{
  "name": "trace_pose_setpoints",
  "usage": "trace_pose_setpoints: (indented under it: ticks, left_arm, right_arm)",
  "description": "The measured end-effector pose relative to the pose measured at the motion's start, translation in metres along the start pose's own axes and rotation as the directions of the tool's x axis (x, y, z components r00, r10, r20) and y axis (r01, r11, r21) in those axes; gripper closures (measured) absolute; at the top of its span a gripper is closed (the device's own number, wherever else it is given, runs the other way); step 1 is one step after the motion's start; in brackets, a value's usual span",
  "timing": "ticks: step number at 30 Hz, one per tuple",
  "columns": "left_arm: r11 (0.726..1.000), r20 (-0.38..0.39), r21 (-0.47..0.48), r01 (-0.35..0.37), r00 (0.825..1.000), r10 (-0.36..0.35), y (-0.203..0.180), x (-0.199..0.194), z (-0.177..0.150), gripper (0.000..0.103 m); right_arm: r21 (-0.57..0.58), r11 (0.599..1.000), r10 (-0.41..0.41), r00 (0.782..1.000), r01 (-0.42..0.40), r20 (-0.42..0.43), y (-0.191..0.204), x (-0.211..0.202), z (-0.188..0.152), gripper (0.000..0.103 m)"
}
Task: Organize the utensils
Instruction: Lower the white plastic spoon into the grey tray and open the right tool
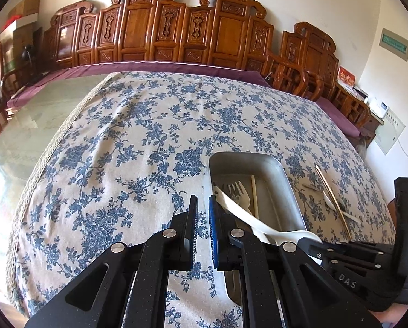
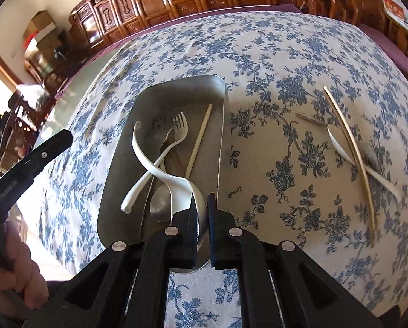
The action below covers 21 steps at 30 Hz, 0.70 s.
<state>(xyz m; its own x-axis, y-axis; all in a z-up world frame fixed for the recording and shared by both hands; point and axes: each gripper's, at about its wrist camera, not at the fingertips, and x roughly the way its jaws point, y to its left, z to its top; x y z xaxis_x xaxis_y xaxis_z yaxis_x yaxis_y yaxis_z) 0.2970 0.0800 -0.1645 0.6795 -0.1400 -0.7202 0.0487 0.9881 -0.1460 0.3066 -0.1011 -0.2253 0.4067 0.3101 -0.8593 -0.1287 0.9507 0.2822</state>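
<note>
Right gripper [image 2: 202, 218] clamping white spoon [image 2: 160, 169], seemingly, over tray [image 2: 116, 191]

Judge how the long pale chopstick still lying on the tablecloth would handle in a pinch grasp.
The chopstick looks thin and stiff, probably light. Lying across the white spoon, it would likely pivot or roll if nudged. Its narrow, smooth shaft might slip between fingers.

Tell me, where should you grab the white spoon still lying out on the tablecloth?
Probably the white spoon by its handle end, coming from above. It lies flat on the tablecloth with two chopsticks crossing its middle, so the handle past them looks freest.
</note>
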Motion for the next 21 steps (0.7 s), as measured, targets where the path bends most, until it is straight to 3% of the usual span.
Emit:
trace_pose_setpoints:
  ticks: [9, 12, 16, 21]
  left_arm:
    - [1.000, 0.003, 0.005, 0.003, 1.000, -0.003, -0.002, -0.001, 0.000, 0.096]
    - [1.000, 0.002, 0.005, 0.003, 1.000, -0.003, -0.002, -0.002, 0.000, 0.096]
    - [1.000, 0.002, 0.006, 0.003, 1.000, -0.003, -0.003, -0.002, 0.001, 0.096]
    - [1.000, 0.001, 0.013, 0.002, 1.000, -0.002, -0.004, -0.001, 0.000, 0.096]
  right_arm:
    - [0.099, 0.995, -0.027, 0.995, 0.017, 0.100, -0.001, 0.003, 0.001, 0.091]
    - [0.041, 0.999, 0.001, 0.995, -0.005, 0.098, 0.008, 0.004, 0.002, 0.082]
    - [-0.049, 0.998, 0.032, 0.997, -0.028, 0.073, 0.017, 0.004, -0.004, 0.081]
    - [-0.123, 0.992, 0.045, 0.992, -0.031, 0.116, 0.018, -0.011, -0.010, 0.081]
